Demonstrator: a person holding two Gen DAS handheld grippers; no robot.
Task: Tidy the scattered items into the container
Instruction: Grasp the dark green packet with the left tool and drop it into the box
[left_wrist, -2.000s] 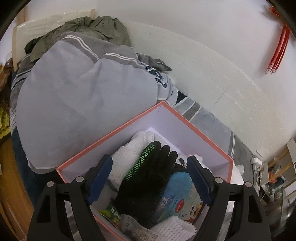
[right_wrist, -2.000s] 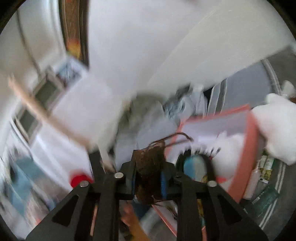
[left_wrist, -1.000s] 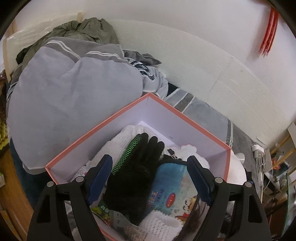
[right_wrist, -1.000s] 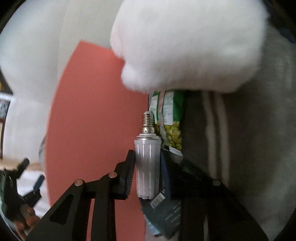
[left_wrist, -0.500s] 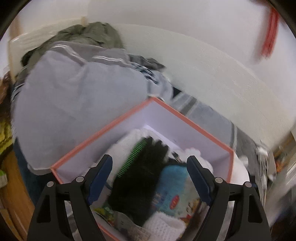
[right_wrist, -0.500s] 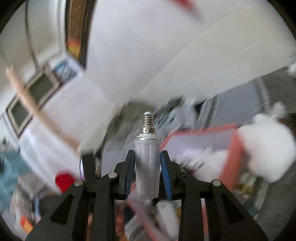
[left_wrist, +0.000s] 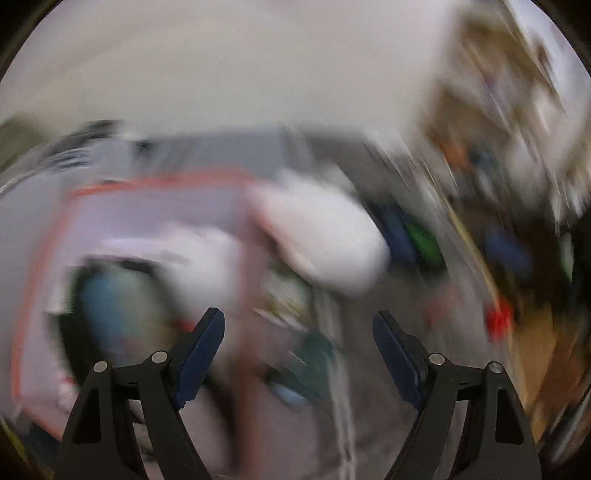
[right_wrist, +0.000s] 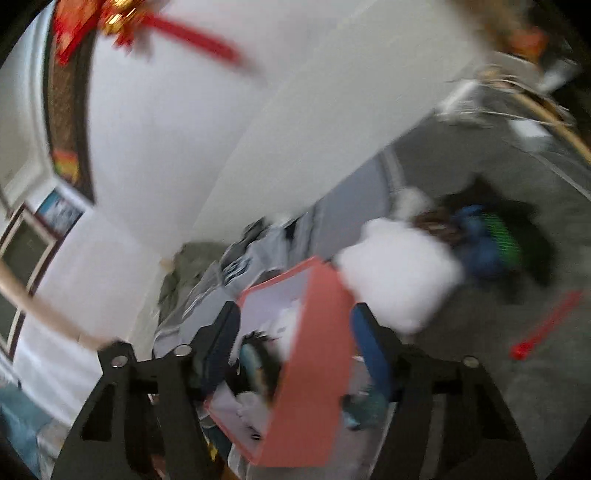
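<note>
Grey bedding (right_wrist: 480, 369) is blurring past; both tongs, left (left_wrist: 298, 354) and right (right_wrist: 295, 347), are gaping wide over the pink box (right_wrist: 314, 369).

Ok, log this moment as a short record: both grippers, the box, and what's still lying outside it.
left gripper: open, nothing between the fingers, view badly blurred
right gripper: open, empty, over the near corner of the box
box: salmon-pink outside, pale inside, already holds several things
white plush: outside the box, against its wall
black and green glove: on the grey cover beyond the plush
red stick: on the grey cover, away from the box
</note>
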